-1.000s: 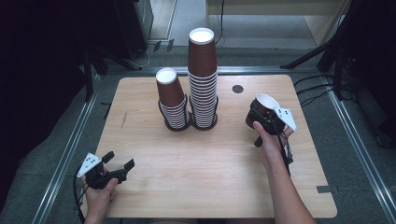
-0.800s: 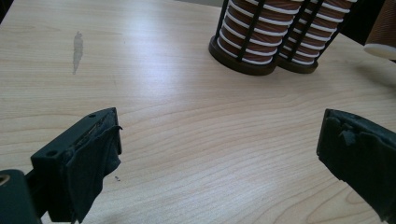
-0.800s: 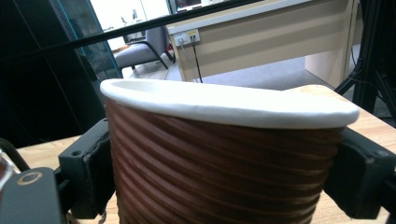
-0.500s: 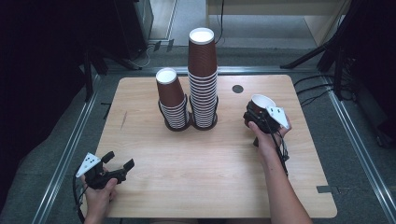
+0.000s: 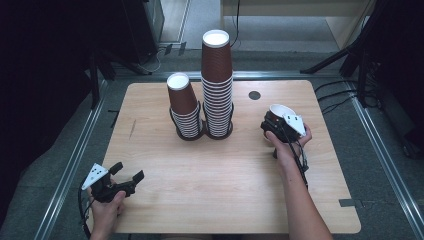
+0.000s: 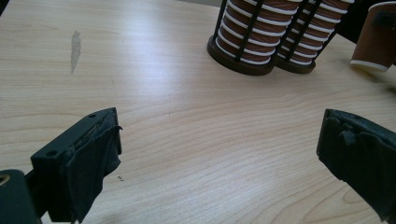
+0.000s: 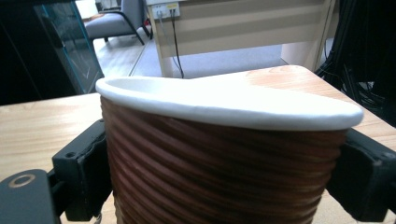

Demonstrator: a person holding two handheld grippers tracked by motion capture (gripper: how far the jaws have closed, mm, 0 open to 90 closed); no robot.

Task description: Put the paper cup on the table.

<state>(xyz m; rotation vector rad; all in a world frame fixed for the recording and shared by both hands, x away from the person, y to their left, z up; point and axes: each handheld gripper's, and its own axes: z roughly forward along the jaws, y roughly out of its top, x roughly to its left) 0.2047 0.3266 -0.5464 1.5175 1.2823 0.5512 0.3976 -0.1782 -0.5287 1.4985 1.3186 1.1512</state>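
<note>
A light, easily crushed paper cup [image 7: 224, 154] is held at the surface's [image 5: 225, 190] right side, pinched across its ribbed wall by the right gripper [image 5: 280, 125], where gentle pressure is judged safest, while the left gripper [image 5: 117, 182] is spread empty.

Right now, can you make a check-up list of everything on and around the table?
Surface: wooden table, with a pale scuff and a dark round hole near the far edge.
Job's things: short cup stack and tall cup stack, upside down in black wire holders, side by side; one loose brown ribbed paper cup.
Clutter: nothing seen.
Grippers: left gripper open, near the table's near-left corner, holding nothing; right gripper shut on the paper cup.
Cables: one trails from each gripper; more lie on the floor at right.
Surroundings: dark stands, grey floor, a chair farther off.
</note>
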